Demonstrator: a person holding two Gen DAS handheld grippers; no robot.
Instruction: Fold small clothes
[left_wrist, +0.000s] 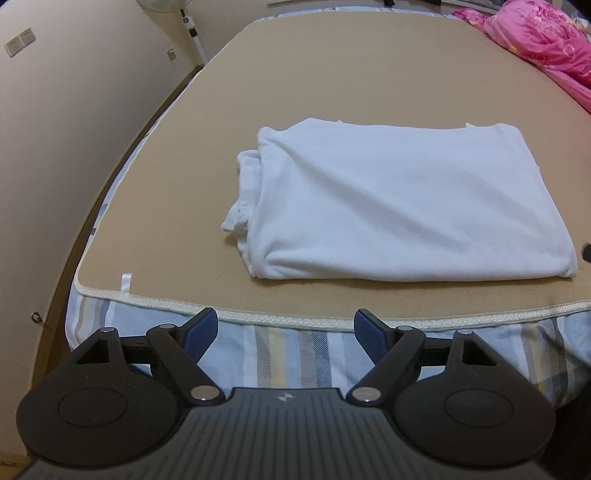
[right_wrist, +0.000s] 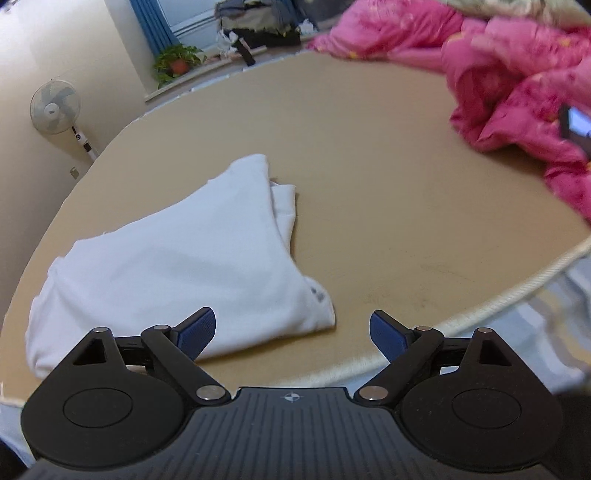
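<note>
on the left, the left claw (left_wrist: 284, 334) hangs over the striped sheet (left_wrist: 288, 354) at the near edge of the bed, its blue fingers (left_wrist: 199, 338) spread wide and holding nothing. ahead of it a tan mat (left_wrist: 332, 74) with a cream braided border (left_wrist: 258, 317) covers the bed, a small white tag (left_wrist: 126, 283) standing at its near left corner. the white garment (left_wrist: 399, 206) lies folded flat on the mat, well back from the border. in the left wrist view its long axis runs left to right, roughly along the near edge; the smooth fold faces the camera, and loose bunched layers stick out at its left end. further right, a pink quilt (left_wrist: 543, 40) is heaped at the far right of the bed.

in the right wrist view the standing fan (right_wrist: 55, 107) and a potted plant (right_wrist: 177, 62) sit far left by the wall. here the white garment (right_wrist: 177, 266) stretches from lower left towards the upper middle. the right claw (right_wrist: 293, 334) is also spread wide and empty; its left finger (right_wrist: 197, 334) overlaps the garment's near edge in the picture, though whether they touch cannot be told, and the right finger shows over bare mat. the pink quilt (right_wrist: 517, 92) fills the upper right.
</note>
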